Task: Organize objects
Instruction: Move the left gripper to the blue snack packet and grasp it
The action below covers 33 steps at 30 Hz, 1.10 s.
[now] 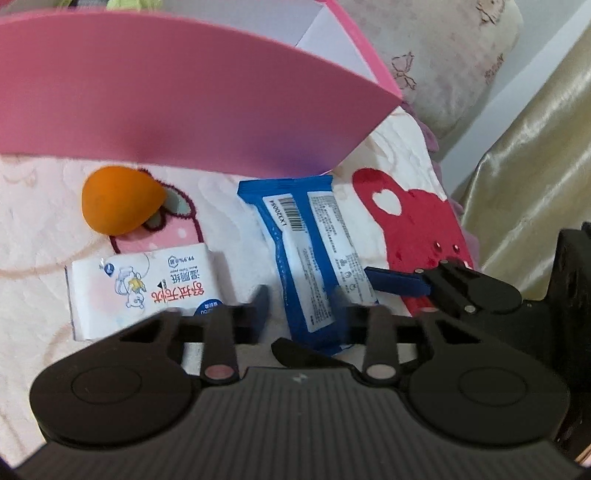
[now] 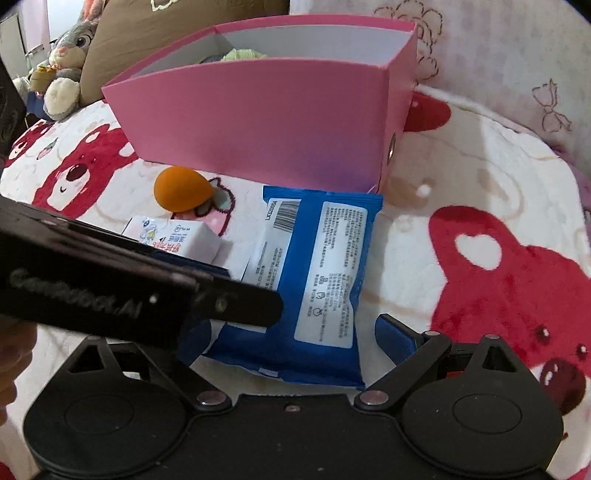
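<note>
A blue wipes pack [image 1: 310, 254] [image 2: 325, 266] lies label up on the bear-print bed cover, in front of the pink box [image 1: 184, 103] [image 2: 266, 122]. My left gripper [image 1: 301, 301] points down at its near left part. One finger stands just off the pack's left edge and the other, blurred, is over the label, with bedding showing in the gap. My right gripper [image 2: 293, 339] is wide open, a finger on each side of the pack's near end. To the left lie a white wet-wipe pack [image 1: 144, 291] [image 2: 177, 238] and an orange egg-shaped sponge [image 1: 120, 201] [image 2: 183, 188].
The pink box is open at the top and holds some soft items [image 2: 243, 54]. A plush rabbit [image 2: 68, 62] and a brown pillow [image 2: 166, 29] sit behind it at the left. Gold fabric [image 1: 535, 166] hangs at the bed's right edge. The left gripper's black body [image 2: 147, 291] crosses the right wrist view.
</note>
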Tool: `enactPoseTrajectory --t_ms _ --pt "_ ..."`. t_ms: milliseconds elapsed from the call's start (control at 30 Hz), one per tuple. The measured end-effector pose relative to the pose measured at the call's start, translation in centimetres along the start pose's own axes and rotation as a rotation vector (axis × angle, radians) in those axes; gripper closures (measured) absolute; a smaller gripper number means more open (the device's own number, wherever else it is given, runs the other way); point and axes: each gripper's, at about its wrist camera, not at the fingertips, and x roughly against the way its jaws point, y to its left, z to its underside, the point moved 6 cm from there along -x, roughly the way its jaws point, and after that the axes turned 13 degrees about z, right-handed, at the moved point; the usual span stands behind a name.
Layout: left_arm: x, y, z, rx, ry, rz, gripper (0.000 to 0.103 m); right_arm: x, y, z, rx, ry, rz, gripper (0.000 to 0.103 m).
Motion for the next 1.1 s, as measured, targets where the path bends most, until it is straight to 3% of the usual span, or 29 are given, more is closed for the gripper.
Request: enactPoseTrajectory --t_ms 133,267,467,600,800,1100 --pt "0.2 0.4 0.1 0.060 -0.010 0.060 0.087 0.2 -0.1 -0.2 -0.028 0.018 -0.024 0.025" --pt "0.3 -0.1 0.4 0.063 0.005 0.057 0.087 0.6 0.0 0.0 -0.032 0.039 -0.028 0.026" --pt "-0.2 -0.4 0.7 0.027 0.002 -0.010 0.082 -0.2 0.0 0.2 -0.040 0.064 -0.029 0.023" --pt "-0.4 -0.1 0.8 0.033 -0.022 0.007 0.082 -0.3 -0.2 0.2 -0.046 0.059 -0.043 0.022" --pt "0.1 -1.0 0.6 0.018 -0.039 0.031 0.086 0.8 -0.4 0.0 -0.057 0.029 -0.046 0.032" --pt "2.5 -4.2 0.9 -0.032 0.016 0.031 0.085 4.6 -0.2 0.1 -0.127 0.064 -0.044 0.033"
